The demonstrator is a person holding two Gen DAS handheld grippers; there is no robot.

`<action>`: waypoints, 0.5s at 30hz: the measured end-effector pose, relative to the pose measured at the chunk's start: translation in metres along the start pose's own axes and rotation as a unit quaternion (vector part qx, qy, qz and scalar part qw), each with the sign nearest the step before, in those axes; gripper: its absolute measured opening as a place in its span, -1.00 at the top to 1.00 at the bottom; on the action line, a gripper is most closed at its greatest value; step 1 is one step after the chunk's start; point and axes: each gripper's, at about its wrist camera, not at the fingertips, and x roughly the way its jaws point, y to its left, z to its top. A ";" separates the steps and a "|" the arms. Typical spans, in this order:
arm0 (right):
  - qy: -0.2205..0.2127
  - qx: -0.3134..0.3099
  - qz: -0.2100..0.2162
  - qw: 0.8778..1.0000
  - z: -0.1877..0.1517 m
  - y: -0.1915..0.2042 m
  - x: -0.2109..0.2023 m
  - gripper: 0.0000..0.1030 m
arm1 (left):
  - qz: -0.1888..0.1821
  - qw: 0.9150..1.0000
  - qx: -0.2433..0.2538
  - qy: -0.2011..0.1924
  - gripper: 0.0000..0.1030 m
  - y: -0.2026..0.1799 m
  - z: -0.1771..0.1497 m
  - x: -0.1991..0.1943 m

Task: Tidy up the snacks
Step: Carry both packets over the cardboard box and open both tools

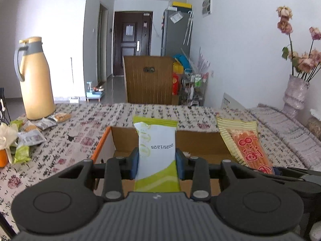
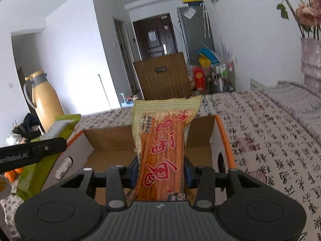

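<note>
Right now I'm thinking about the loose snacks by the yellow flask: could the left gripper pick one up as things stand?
Probably not. The left gripper is shut on the green-and-white packet over the cardboard box; the loose snacks lie well off to the side.

The green-and-white snack packet (image 1: 157, 152) stands lengthwise between the pads of the left gripper (image 1: 157, 163), clamped at mid-length, printed date facing up, serrated green end pointing forward. The orange stick-snack packet (image 2: 160, 150) is clamped likewise in the right gripper (image 2: 161, 173), yellow striped end forward. The open cardboard box (image 2: 200, 140), orange-edged, lies directly beneath and ahead of both grippers.
</note>
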 end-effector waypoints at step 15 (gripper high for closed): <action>-0.006 0.001 -0.022 1.000 -0.004 -0.003 -0.007 -1.00 | 0.040 0.999 -0.023 -0.018 -1.00 0.006 -0.002 -0.011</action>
